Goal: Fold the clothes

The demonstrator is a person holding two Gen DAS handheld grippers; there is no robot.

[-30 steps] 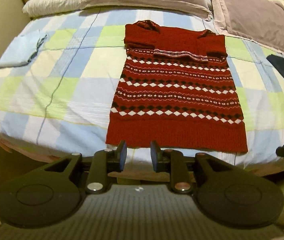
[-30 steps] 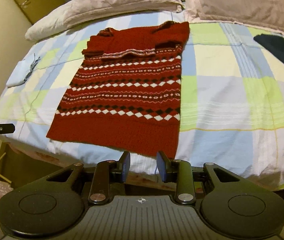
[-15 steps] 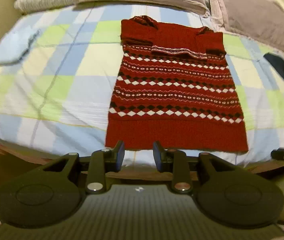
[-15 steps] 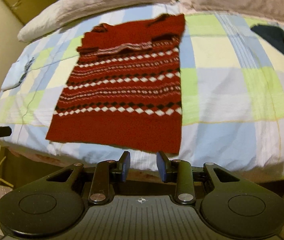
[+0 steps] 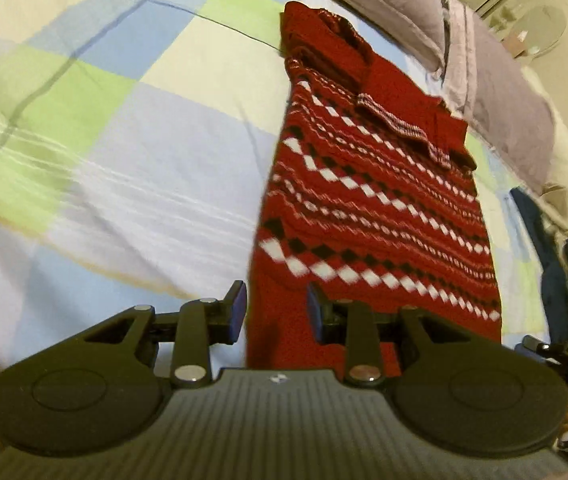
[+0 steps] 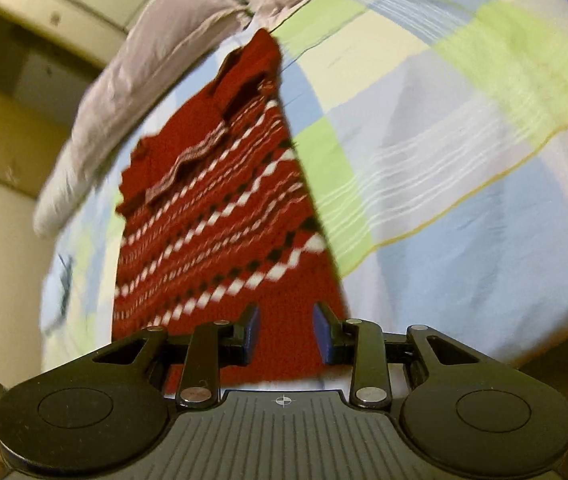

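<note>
The left gripper (image 5: 274, 312) is spread open over the near left hem corner of the red knitted sweater with white diamond bands (image 5: 368, 208). The right gripper (image 6: 286, 334) gapes at the near right hem corner. The sweater lies flat along the bed's near edge on the blue-green checked bedsheet (image 5: 124, 152). Grey pillows (image 5: 500, 92) line the far edge.

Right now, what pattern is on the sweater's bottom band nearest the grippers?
None: the sweater has a plain red hem band, below white and black diamond rows. Clearest in the left wrist view.
</note>
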